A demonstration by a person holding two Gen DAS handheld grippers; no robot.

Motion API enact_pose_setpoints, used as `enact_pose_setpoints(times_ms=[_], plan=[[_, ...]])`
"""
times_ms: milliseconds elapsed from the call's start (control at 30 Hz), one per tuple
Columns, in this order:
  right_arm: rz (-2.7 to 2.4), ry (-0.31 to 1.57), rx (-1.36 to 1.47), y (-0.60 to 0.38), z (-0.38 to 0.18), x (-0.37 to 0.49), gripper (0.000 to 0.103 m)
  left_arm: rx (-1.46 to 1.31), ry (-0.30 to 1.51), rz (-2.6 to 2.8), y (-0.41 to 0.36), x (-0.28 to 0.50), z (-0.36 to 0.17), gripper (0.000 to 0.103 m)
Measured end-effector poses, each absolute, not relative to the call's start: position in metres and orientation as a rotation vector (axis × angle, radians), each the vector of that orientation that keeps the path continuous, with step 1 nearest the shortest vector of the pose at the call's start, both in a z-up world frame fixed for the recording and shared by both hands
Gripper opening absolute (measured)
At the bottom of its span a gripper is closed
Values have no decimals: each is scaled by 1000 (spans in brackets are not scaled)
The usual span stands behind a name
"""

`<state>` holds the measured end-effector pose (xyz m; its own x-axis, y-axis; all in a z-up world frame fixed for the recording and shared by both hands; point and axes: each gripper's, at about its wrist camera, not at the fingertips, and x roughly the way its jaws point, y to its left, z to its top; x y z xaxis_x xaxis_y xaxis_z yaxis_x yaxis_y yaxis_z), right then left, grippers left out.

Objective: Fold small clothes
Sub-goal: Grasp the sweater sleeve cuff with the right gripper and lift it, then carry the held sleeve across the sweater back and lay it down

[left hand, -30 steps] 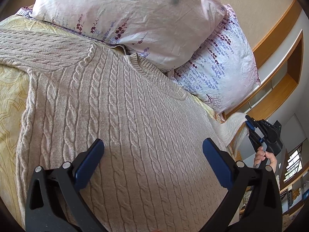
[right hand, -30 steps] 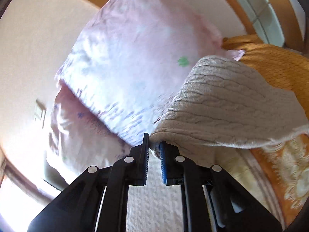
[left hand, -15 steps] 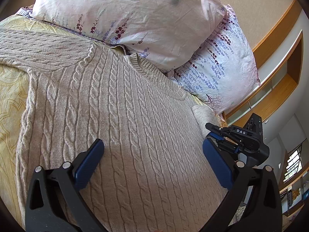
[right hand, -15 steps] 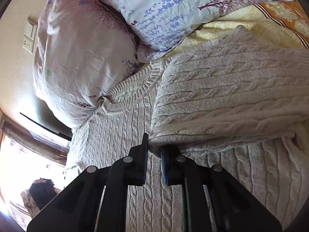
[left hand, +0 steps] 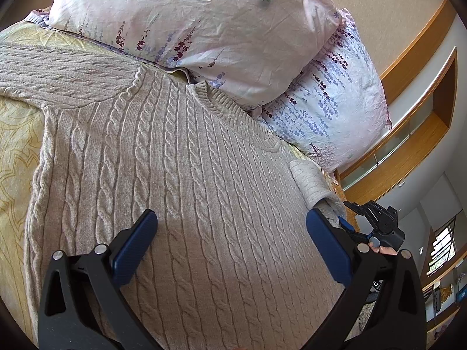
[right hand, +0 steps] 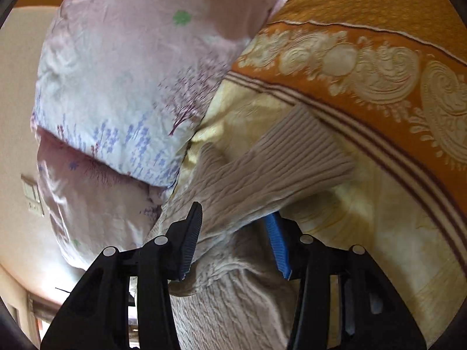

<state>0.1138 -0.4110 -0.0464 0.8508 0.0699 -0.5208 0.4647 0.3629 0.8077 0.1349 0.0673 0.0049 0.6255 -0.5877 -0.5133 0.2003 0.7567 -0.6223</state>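
Note:
A beige cable-knit sweater lies flat on the bed, neckline toward the pillows. My left gripper hovers open and wide over its body, with nothing between its fingers. The right sleeve is folded at the sweater's right edge. In the right wrist view that sleeve runs between the fingers of my right gripper, with its ribbed cuff on the bedspread. The right jaws are opening and the pads stand apart from the knit, the blue pad partly under the sleeve's edge.
Two floral pillows are stacked at the head of the bed, close behind the neckline. The bedspread is pale yellow with an orange patterned border. Wooden shelving lines the wall beyond the bed's right side.
The right gripper was shut on the sleeve's fold; it has dropped lower and rolled, and its jaws have come apart. The sleeve now rests by the sweater's right edge. The left gripper has kept still.

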Motion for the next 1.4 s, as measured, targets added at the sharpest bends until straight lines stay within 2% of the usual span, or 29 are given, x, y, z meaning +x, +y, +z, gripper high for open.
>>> enact_pose_setpoints(times_ms=[33,167,300,467,667,800,1067,1167,1233,1300,1367,1400], plan=[[-295,519,1190,-414,-48,112,40,-553,771,-479,67,135,5,101],[-341,519,1183,-423,-55,112,14,-553,771,-479,67,135,5,101],[-265,481,1176,-415,-42,122,11,-552,771,-479,67,135,4,101],[-25,430,1163,-376,-2,161,11,-552,771,-479,67,135,4,101],[281,468,1124,-296,25,234,10,-554,770,-481,68,135,4,101],[376,592,1070,-238,12,283,10,-570,757,-490,70,134,3,101],[423,833,962,-161,-32,310,9,-661,698,-502,89,126,7,101],[429,890,825,-139,-26,312,9,-651,669,-430,114,118,17,101],[405,846,675,-127,-7,307,10,-626,627,-335,138,110,27,101],[355,797,469,-110,14,303,16,-610,574,-259,161,103,37,101],[292,772,281,-89,25,302,32,-607,547,-200,179,98,43,101],[274,772,217,-80,25,306,34,-608,545,-179,185,98,45,101]])
